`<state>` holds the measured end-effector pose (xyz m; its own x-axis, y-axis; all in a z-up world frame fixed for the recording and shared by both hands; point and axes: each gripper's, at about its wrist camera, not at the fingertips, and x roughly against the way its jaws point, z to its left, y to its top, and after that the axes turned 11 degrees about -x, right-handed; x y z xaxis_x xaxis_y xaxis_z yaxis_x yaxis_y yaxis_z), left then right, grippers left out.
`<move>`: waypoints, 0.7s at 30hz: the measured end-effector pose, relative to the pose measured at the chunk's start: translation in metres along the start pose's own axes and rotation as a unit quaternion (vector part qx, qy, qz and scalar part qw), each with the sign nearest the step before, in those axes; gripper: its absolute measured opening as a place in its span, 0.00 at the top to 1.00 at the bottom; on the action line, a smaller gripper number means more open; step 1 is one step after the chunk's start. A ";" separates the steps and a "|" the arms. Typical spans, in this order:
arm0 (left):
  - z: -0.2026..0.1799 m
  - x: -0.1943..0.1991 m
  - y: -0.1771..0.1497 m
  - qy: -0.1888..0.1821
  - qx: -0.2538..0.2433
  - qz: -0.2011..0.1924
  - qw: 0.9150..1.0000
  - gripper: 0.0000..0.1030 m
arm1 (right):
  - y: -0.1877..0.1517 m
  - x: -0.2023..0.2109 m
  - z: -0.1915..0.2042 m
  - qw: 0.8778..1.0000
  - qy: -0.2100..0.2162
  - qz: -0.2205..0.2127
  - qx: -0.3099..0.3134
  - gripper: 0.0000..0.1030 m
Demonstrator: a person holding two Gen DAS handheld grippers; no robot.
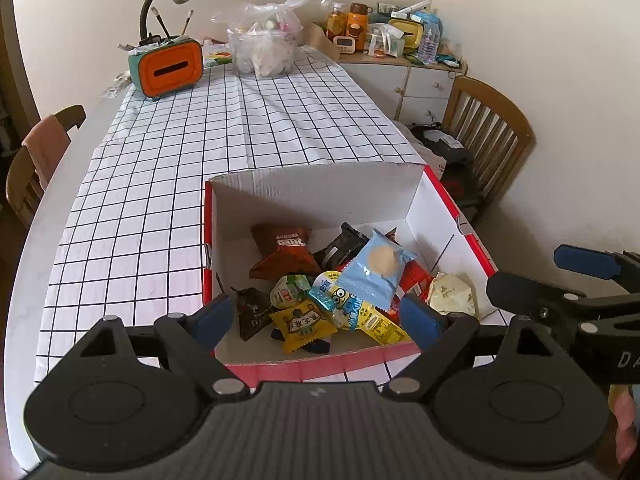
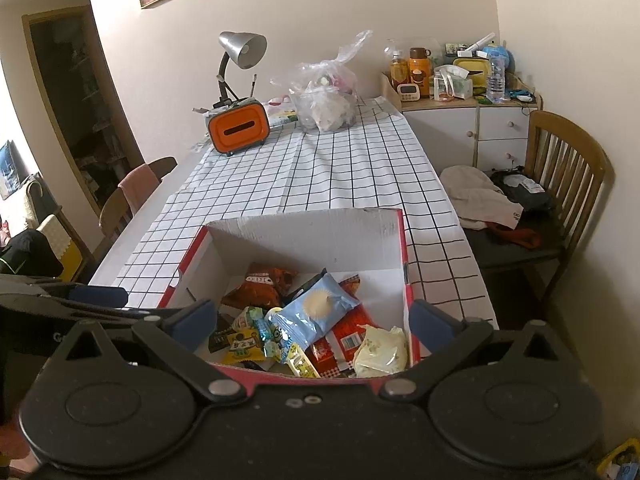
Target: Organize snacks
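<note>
**Insp. A:** Status, pls. Where are the snacks?

**Insp. B:** All in the red-and-white box (image 1: 312, 196) at the near end of the checked tablecloth (image 1: 200, 152). Piled toward the near-right of the floor; far-left part bare. On top: light-blue biscuit packet (image 1: 378, 272), tilted, resting on a red packet (image 2: 344, 340). Brown Oreo pack (image 1: 282, 254) behind it, yellow candy (image 1: 302, 326) and Minion pouch (image 1: 352, 310) at front, cream wrapper (image 1: 452, 294) against the right wall.

**A:** Grippers?

**B:** Left gripper (image 1: 320, 316) spread wide, nothing between its pads, hovering over the near rim. Right gripper (image 2: 314, 318) likewise released, empty, also over the near rim. In the left view the right unit sits close alongside, at right edge.

**A:** Task progress?

**B:** Judgement only: no snacks visible loose on the cloth, so collection looks done or nearly. Contents are a heap, not sorted.

**A:** Risks from here?

**B:** Three. 1) Both tools near each other over one box; reaching in together could make them collide. 2) Blue packet is tilted on slick wrappers; a nudge w/ a finger could slide it or shift the heap. 3) Box is light card w/ high walls; a pad catching the near rim could drag or tip it. Foil packs also likely slip or crush if pinched at a corner.

**A:** Rec?

**B:** One gripper in at a time, descend clear of the rim, grip packets mid-body.
</note>
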<state>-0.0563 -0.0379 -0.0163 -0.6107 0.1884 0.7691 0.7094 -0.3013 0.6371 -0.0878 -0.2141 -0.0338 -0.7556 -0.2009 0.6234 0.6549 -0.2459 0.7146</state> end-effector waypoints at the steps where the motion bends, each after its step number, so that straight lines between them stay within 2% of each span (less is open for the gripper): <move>1: 0.000 0.000 0.000 0.001 0.001 -0.001 1.000 0.12 | 0.000 0.000 0.000 1.000 0.000 0.000 -0.002 0.00; 21: 0.005 0.003 -0.003 0.005 0.001 -0.005 1.000 0.12 | -0.002 -0.001 0.002 1.000 -0.014 -0.008 -0.012 0.00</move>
<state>-0.0587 -0.0314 -0.0159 -0.6214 0.1820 0.7621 0.7037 -0.2981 0.6450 -0.0882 -0.2117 -0.0348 -0.7654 -0.1706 0.6205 0.6419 -0.2718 0.7170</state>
